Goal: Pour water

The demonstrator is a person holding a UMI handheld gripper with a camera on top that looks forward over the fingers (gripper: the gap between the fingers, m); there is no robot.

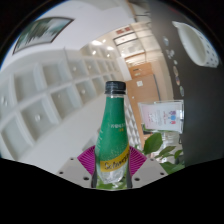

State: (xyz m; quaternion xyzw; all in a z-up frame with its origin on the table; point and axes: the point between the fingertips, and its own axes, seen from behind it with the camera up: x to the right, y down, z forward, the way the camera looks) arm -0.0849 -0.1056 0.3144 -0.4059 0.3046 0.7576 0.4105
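Observation:
A green plastic bottle [113,128] with a green cap and a yellow label stands upright between my fingers. My gripper [112,160] is shut on the bottle's lower body, with a magenta pad [87,158] pressed against each side of it. The bottle is lifted, with ceiling and walls behind it. Its bottom part looks clear and pale. No cup or other vessel shows.
White shelving with square compartments [50,95] runs along the left. A ceiling with lights [105,47] is above. A white sign or box [160,115] and green leaves [158,145] lie to the right of the bottle.

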